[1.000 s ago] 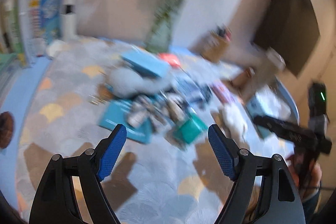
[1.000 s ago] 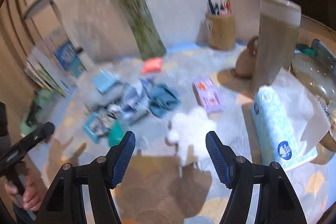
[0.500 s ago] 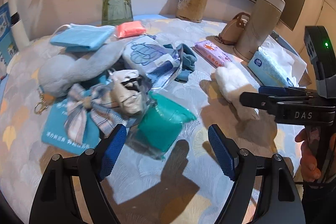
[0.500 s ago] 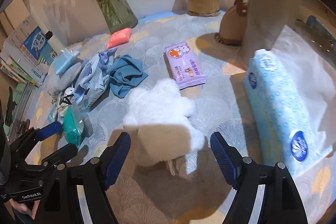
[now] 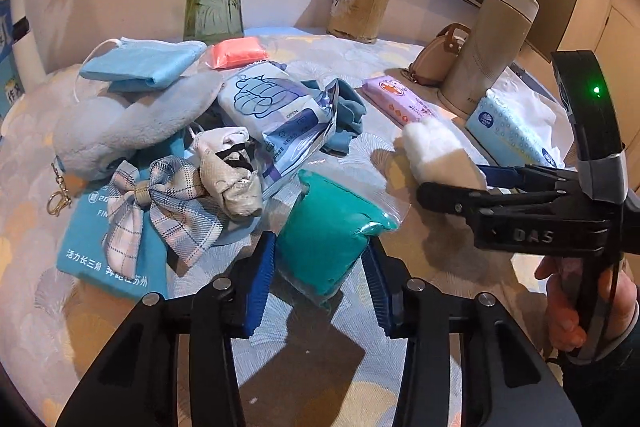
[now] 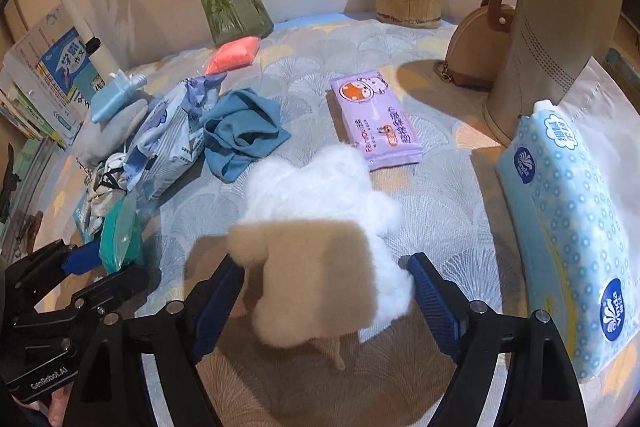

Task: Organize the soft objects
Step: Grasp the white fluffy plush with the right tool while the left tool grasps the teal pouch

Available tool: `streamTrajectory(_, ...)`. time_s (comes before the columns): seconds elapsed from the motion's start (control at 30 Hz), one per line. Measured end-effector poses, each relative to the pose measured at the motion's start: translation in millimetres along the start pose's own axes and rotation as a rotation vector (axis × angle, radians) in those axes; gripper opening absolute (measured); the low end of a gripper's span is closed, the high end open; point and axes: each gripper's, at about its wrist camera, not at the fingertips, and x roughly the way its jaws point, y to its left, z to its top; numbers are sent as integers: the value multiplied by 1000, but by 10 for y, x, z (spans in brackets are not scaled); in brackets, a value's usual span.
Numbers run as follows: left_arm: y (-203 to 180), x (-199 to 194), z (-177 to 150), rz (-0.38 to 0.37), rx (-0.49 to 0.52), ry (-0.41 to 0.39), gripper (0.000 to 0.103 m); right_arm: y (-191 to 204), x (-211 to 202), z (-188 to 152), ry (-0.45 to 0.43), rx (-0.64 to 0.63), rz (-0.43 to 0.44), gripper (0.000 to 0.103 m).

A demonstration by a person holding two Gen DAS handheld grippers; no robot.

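The teal bag (image 5: 334, 227) lies on the table between the left gripper (image 5: 318, 277), long axis running away from it; the jaws have just been closing and now press its sides. The white plush (image 6: 320, 239) sits between the right gripper (image 6: 320, 303), whose jaws have just been opening, straddling it without pressing. Readable: "OPEN" on the blue pack (image 5: 276, 115), "Vinda" on the tissues (image 6: 576, 227).

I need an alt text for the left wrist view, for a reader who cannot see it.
The left gripper, its fingers having just been closing, pinches a teal bagged item on a patterned tablecloth. Behind it lie a plaid bow, a grey plush and a blue face mask; at the right, the right gripper straddles a white fluffy toy.
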Motion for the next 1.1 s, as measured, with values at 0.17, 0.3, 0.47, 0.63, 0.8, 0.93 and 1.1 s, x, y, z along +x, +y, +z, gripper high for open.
streamTrajectory(0.17, -30, -109, 11, -11, -16, -31, 40, 11, -100, -17, -39, -15, -12, 54)
streamTrajectory(0.3, -91, -247, 35, -5, -9, -59, 40, 44, -304, -6, -87, -22, 11, 54)
streamTrajectory(0.47, -278, -436, 171, 2, 20, -114, 40, 98, -591, -1, -147, -27, 20, 54)
streamTrajectory(0.63, -528, -516, 367, -5, 81, -146, 40, 20, -843, 23, -202, -10, 16, 54)
streamTrajectory(0.8, -887, -446, 628, -20, 156, -161, 40, -245, -1138, 52, -265, 37, -18, 54)
streamTrajectory(0.93, -1274, -360, 837, -45, 223, -172, 40, -613, -1426, 103, -340, 109, -55, 54)
streamTrajectory(1.1, -1807, -250, 1087, -89, 307, -188, 40, -1169, -1760, 110, -414, 204, -105, 54)
